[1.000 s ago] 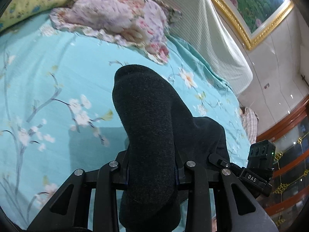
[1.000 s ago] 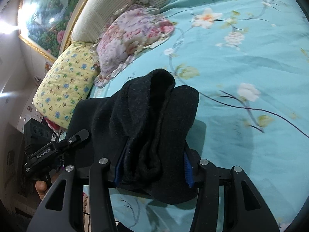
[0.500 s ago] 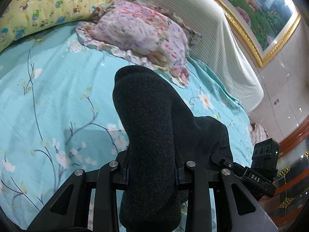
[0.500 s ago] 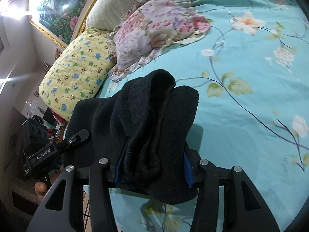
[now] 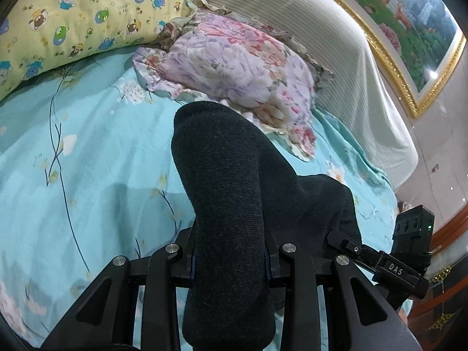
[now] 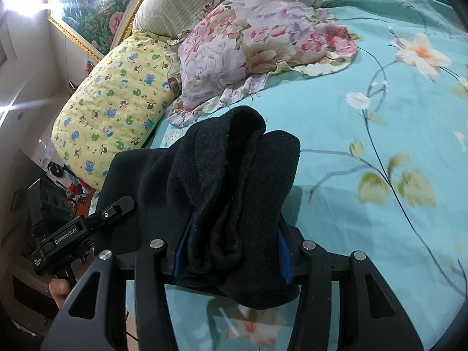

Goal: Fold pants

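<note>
The dark grey pants [image 5: 222, 181] are held up above the turquoise flowered bed sheet [image 5: 87, 175]. My left gripper [image 5: 229, 263] is shut on a thick bunch of the fabric, which sticks out past the fingers. My right gripper [image 6: 231, 251] is shut on another bunch of the same pants [image 6: 234, 169], with blue pads at its sides. The cloth spans between the two grippers. The right gripper shows at the right edge of the left wrist view [image 5: 389, 266]; the left one shows at the left of the right wrist view [image 6: 73, 231].
A floral pillow [image 5: 239, 67] and a yellow bear-print pillow [image 5: 67, 20] lie at the head of the bed by the striped headboard [image 5: 321, 44]. A gold-framed painting [image 5: 409, 29] hangs above. The bed sheet [image 6: 365, 146] spreads out ahead.
Both grippers have moved with the pants toward the head of the bed; the pillows now appear closer and larger. Both grips on the fabric are unchanged.
</note>
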Motion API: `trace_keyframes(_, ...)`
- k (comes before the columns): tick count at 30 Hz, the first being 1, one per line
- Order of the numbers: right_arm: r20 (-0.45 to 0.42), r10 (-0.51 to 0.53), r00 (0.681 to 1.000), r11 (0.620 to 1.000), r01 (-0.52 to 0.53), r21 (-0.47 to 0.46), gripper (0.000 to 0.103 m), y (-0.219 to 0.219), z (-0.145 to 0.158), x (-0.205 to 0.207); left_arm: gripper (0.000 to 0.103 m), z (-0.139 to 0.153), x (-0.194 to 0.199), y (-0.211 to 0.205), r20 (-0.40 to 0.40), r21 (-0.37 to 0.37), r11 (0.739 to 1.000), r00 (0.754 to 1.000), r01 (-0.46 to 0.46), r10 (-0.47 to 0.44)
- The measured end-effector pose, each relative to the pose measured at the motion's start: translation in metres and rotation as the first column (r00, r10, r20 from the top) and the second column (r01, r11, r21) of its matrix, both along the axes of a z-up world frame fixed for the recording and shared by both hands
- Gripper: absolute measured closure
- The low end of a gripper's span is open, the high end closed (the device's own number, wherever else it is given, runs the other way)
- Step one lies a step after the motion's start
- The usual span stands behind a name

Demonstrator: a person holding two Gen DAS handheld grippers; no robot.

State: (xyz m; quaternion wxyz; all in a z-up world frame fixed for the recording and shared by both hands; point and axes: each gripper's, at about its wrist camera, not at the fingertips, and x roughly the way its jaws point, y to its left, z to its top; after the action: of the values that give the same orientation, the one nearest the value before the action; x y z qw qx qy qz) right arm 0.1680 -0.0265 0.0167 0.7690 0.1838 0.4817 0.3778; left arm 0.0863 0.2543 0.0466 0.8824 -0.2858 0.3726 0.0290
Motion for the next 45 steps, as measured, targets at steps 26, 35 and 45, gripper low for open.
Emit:
trace_keyframes(26, -0.002, -0.009, 1.000, 0.997, 0.009, -0.082, 0.029, 0.010, -0.030, 0.036, 0.038, -0.038, 0.009, 0.025, -0.063, 0.007, 0.998, 0.996, -0.070, 0.070)
trace_keyframes(35, 0.022, -0.031, 0.999, 0.994, 0.033, -0.104, 0.022, 0.002, -0.025, 0.032, 0.034, -0.037, -0.001, 0.019, -0.072, 0.006, 0.998, 0.995, -0.069, 0.069)
trace_keyframes(45, 0.021, -0.051, 0.998, 0.994, 0.053, -0.096, 0.018, -0.006, -0.018, 0.024, 0.027, -0.033, -0.015, 0.013, -0.068, 0.020, 0.996, 0.994, -0.087, 0.088)
